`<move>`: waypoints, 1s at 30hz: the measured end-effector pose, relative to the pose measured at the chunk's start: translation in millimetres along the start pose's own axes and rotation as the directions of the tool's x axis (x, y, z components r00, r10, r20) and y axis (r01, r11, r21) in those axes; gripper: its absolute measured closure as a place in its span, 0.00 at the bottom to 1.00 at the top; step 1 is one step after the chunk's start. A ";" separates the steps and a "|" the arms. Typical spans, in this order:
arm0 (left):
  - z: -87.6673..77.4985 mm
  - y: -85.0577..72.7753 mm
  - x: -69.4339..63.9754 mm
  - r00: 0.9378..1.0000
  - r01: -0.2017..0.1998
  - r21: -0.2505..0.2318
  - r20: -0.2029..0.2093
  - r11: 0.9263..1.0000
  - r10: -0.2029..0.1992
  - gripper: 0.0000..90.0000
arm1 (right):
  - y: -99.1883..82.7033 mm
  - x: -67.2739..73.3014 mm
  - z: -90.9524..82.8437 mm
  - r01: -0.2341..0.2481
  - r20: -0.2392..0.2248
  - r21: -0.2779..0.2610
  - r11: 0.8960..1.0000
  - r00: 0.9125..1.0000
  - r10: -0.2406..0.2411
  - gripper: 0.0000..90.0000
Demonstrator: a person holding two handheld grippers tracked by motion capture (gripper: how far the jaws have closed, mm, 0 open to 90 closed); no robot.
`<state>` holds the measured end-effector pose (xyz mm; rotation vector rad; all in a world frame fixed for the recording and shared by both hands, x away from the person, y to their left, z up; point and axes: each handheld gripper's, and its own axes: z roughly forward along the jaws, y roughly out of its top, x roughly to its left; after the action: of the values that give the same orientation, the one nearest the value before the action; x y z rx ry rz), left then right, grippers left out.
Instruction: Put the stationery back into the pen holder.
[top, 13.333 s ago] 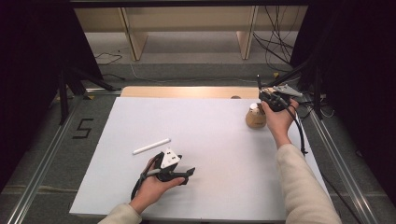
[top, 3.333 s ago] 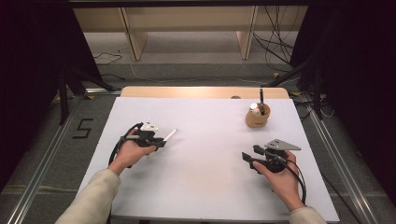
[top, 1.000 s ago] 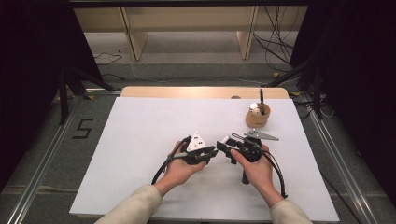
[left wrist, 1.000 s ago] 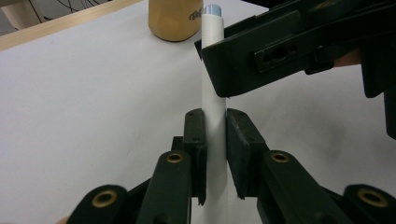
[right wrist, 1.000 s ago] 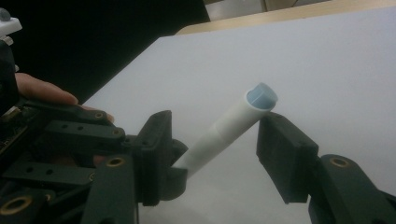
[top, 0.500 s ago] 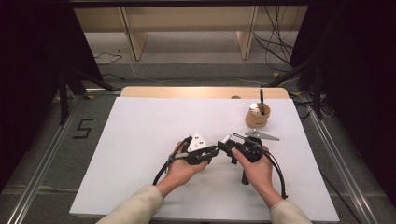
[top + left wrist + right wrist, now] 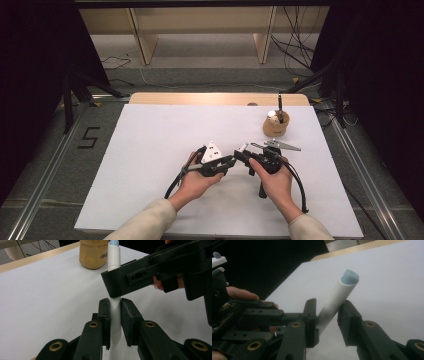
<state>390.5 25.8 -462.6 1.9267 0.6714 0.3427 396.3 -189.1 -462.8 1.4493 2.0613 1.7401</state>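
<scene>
Currently, a white marker (image 7: 115,315) is clamped by the left gripper (image 7: 115,305), near the brown holder (image 7: 275,126). Around its capped end, the right gripper (image 7: 328,312) has just been closing, not yet pressing.

The white marker (image 7: 114,315) is hidden lower down by the left gripper (image 7: 115,307) — its bottom end is cut off. The tan cup (image 7: 93,253) loses its top at the frame edge, and its lettering is too blurred to read.

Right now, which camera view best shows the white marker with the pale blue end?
The right gripper view: the white marker with the pale blue end shows from tip to barrel. The left gripper view shows its barrel clamped, partly hidden. The high view shows a sliver.
</scene>
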 end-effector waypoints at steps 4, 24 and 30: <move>0.4 0.1 -0.5 1.000 -0.003 -0.003 0.000 1.000 0.003 0.87 | 0.2 0.7 -0.8 -0.003 -0.012 -0.004 1.000 1.000 0.003 0.81; -4.6 3.1 0.5 0.999 -0.039 -0.025 -0.015 0.999 0.038 0.88 | 6.3 5.0 -10.0 0.056 0.006 -0.077 0.995 0.998 -0.056 0.87; -8.1 0.3 2.3 0.996 -0.074 0.002 -0.039 0.997 0.074 0.80 | 9.1 1.7 -14.7 0.075 0.031 -0.094 0.993 0.997 -0.072 0.87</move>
<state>388.2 33.0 -458.9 1.9536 0.6263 0.4273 392.1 -199.5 -449.5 1.3456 1.9629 1.7551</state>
